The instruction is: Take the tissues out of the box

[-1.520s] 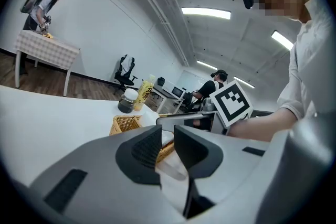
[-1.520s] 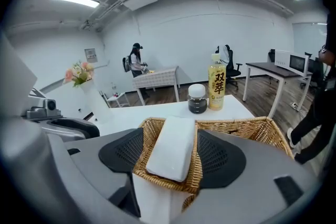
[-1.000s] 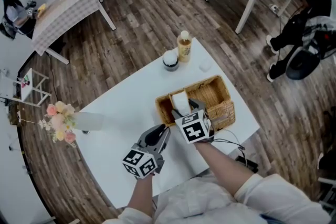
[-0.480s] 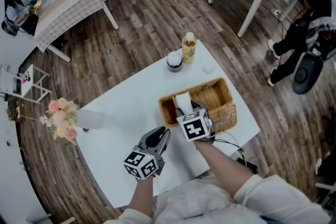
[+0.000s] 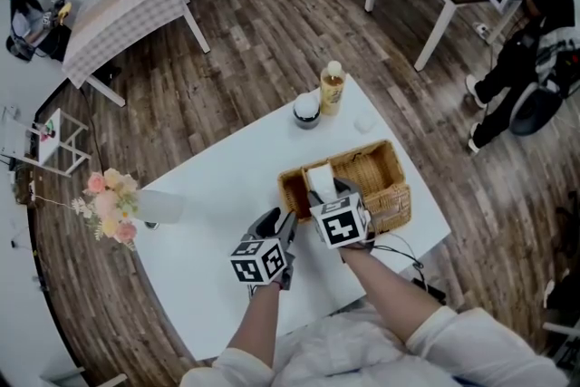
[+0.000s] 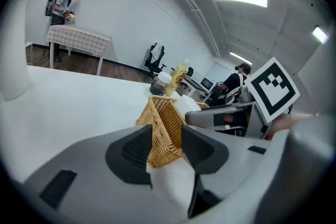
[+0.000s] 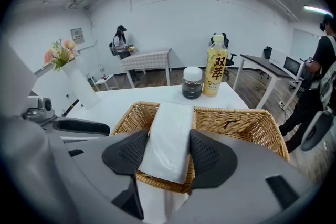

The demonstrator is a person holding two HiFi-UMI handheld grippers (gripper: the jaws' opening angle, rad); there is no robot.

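A white tissue pack lies in the left end of a wicker basket, its near end over the rim. My right gripper is shut on it, one pad pressed to each long side. In the head view the pack shows just beyond the right gripper, with the basket near the table's front right. My left gripper straddles the near left corner of the basket; its jaws are opening and I see no firm press. In the head view the left gripper sits left of the right one.
Behind the basket stand a yellow drink bottle and a dark jar with a white lid. A vase of flowers stands at the table's left edge. A cable hangs over the front edge. A person is at the far right.
My left gripper has moved forward and right to the basket's corner, and its jaws have spread. The right gripper has stayed at the tissue pack.
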